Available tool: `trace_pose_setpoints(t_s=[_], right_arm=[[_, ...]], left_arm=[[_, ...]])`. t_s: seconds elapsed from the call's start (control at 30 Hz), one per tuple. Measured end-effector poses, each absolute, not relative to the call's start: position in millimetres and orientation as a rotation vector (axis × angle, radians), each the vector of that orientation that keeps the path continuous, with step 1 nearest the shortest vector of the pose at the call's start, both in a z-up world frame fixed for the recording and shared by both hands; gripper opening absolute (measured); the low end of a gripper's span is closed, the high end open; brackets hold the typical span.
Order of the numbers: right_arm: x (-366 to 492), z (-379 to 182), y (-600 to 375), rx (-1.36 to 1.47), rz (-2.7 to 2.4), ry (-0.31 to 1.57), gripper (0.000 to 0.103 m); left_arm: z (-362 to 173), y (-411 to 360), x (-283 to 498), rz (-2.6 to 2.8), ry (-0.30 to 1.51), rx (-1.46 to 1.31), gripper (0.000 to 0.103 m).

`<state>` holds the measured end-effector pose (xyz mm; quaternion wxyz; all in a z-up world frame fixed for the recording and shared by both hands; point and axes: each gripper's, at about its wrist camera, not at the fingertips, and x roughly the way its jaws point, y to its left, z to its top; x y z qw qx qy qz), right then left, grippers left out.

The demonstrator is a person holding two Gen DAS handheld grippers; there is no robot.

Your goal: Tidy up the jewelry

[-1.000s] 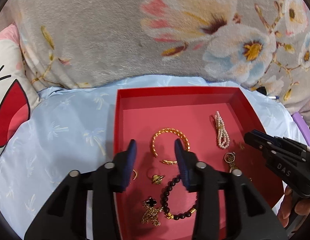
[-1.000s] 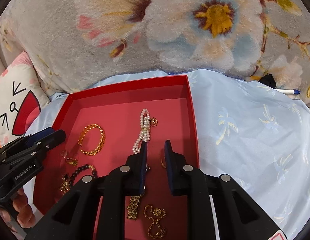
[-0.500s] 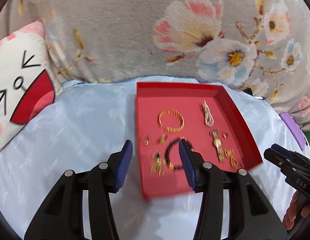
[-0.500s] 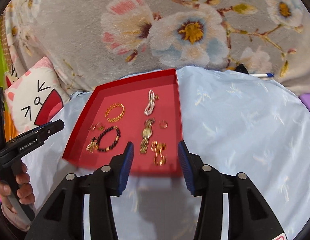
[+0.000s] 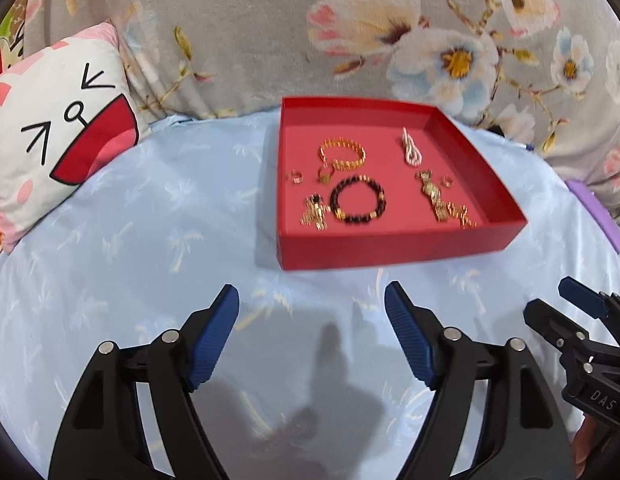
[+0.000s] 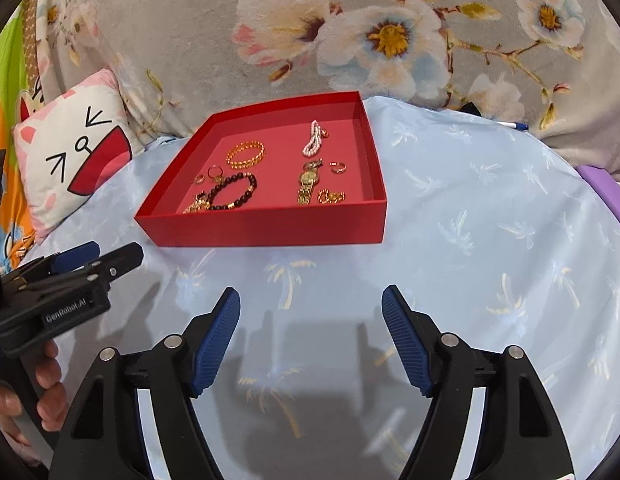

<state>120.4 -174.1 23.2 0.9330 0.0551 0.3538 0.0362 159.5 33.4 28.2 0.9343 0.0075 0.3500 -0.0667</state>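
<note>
A red tray [image 5: 393,245] [image 6: 270,226] lies on the pale blue cloth and holds several pieces: a gold bangle [image 5: 342,154] [image 6: 246,153], a pearl strand [image 5: 411,150] [image 6: 313,143], a dark bead bracelet [image 5: 357,200] [image 6: 234,191], a gold watch [image 5: 431,196] [image 6: 307,182], rings and gold chains. My left gripper [image 5: 311,308] is open and empty, well short of the tray's near wall. My right gripper [image 6: 311,307] is open and empty, also short of the tray. Each gripper shows at the edge of the other's view.
A cat-face cushion [image 5: 58,136] [image 6: 76,148] leans at the left. A grey floral blanket [image 5: 349,32] rises behind the tray. A purple object [image 5: 597,216] lies at the right edge, and a pen [image 6: 513,125] at the back right.
Both grippers have pulled back from over the tray to the near side of the cloth. Both sets of jaws have opened wide; the right was nearly shut a second ago.
</note>
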Motion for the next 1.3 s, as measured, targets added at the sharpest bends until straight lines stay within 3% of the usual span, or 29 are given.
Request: trace_pose_setpoints(t_s=[0.5,1.3], right_arm=[[149.7,34.3,-176.1,0.107,0.048,0.676,0.078],[165.4,21.5,-169.5,0.027,-0.01,0.684,0.083]], left_arm=[[23.3,9.2,174.6,-0.113,0.66,0.049,0.087],[18.4,4.4,184.0,-0.065,0.659,0.081,0.09]])
